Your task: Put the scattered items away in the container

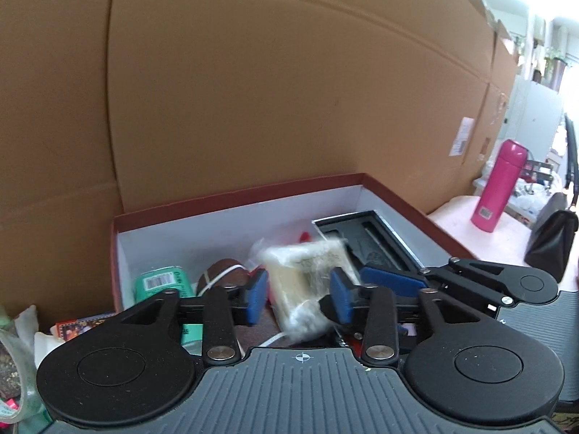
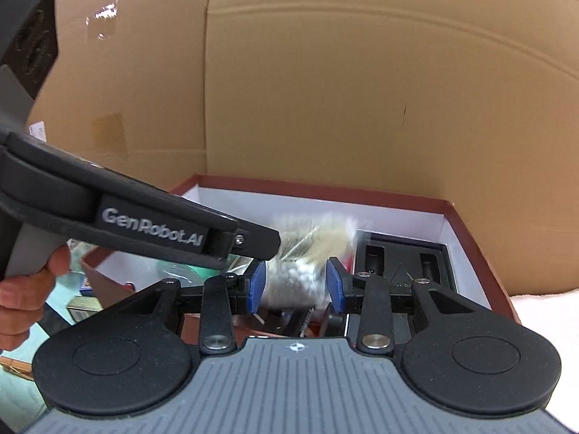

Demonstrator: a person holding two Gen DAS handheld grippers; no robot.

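Left wrist view: the left gripper is over the near edge of the red box, which is white inside. Its blue pads stand apart. A clear bag w/ yellowish stuff & small white bits sits between them, blurry, and there is a gap to the left pad. By the right pad I can't tell if it touches. The bag is over the box, tilted. Inside the box: a green bottle w/ a barcode on the left, a brown ball w/ a white band next to it, & a black tray on the right. The right gripper pokes in from the right, one blue pad by the bag. A big cardboard wall stands behind the box. A pink flask stands far right on the table, a black bag near it. A tape roll is at the bottom left.

Right wrist view: the right gripper has its blue pads on both sides of the same clear bag, squeezing its lower end w/ the white bits. The bag is blurry & hangs over the red box. The left gripper's black body comes in from the left, a person's hand on its grip. The black tray lies in the box's right part.
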